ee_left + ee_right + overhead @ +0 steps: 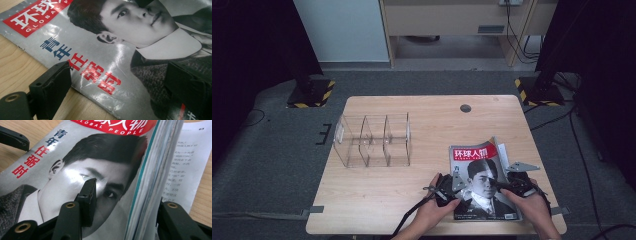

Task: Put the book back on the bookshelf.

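A light wooden table [377, 195] with a round cable hole [465, 108] near its far edge carries a clear acrylic divided organizer [372, 140] at left-centre and a magazine [479, 180] at the near right, its right-hand pages apparently lifted off a loose-looking printed page [185, 167].

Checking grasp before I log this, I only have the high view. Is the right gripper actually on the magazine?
Observer: Its jaws straddle part of the magazine: one on the cover, the other under the lifted pages; right gripper open.
Operator: Lifted how?
Observer: The right edge is raised, showing the page stack and a printed page flat beneath.
Operator: Left gripper?
Observer: Left gripper open, one jaw at the cover's left edge over the table, the other over the cover.
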Motion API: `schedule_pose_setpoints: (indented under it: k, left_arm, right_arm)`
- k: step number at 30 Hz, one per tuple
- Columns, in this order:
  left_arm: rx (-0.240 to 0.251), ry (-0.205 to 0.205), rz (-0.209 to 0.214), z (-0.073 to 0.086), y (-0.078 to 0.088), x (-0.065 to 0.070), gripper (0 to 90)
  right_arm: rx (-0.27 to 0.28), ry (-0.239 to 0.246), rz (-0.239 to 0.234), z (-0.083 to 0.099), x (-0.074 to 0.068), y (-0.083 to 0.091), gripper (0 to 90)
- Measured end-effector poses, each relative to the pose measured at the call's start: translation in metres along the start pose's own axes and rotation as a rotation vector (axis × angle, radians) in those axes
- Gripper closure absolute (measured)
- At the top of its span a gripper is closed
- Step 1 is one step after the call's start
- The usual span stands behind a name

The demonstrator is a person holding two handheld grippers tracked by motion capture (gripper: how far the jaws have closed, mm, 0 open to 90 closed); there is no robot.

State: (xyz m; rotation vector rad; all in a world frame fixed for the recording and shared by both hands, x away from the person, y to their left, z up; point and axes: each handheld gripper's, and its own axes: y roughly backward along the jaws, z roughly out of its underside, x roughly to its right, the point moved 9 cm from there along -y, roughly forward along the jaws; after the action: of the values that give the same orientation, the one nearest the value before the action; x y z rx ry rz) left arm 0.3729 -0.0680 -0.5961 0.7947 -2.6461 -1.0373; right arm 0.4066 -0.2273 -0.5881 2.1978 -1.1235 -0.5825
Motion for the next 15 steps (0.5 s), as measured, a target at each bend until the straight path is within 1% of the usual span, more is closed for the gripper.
schedule_pose_setpoints:
  k: [1, 2, 3, 6, 10, 12, 13, 15]
  left_arm:
    - [-0.003, 0.003, 0.005, 0.0003, -0.0001, -0.0003, 6.1]
    - [-0.003, 0.003, 0.005, 0.0003, -0.0001, -0.0003, 6.0]
    - [-0.004, 0.003, 0.007, 0.0003, -0.0002, -0.0003, 6.1]
    - [-0.004, 0.003, 0.011, 0.0003, -0.0004, -0.0005, 5.9]
    - [-0.005, 0.002, 0.016, 0.0, -0.0007, -0.0007, 5.7]
    - [-0.005, 0.001, 0.018, -0.0001, -0.0008, -0.0008, 5.6]
    - [-0.006, -0.001, 0.02, -0.0001, -0.0009, -0.0009, 5.6]
    - [-0.006, -0.003, 0.021, -0.0001, -0.0009, -0.0009, 5.6]
  right_arm:
    - [0.014, -0.009, -0.004, -0.0009, 0.0007, 0.0014, 62.8]
    - [0.014, -0.009, -0.004, -0.0009, 0.0007, 0.0014, 62.8]
    - [0.013, -0.008, -0.004, -0.0006, 0.001, 0.0019, 64.7]
    - [0.004, -0.002, 0.004, -0.0003, 0.0005, 0.0012, 64.7]
    - [-0.007, 0.008, 0.002, 0.0001, -0.0011, -0.0009, 57.2]
    - [-0.013, 0.006, 0.001, 0.0005, -0.0015, -0.0011, 56.9]
    - [-0.011, 0.017, 0.003, -0.0002, -0.0012, -0.0008, 59.8]
    - [-0.006, 0.01, 0.012, -0.0012, -0.0006, 0.0006, 65.4]
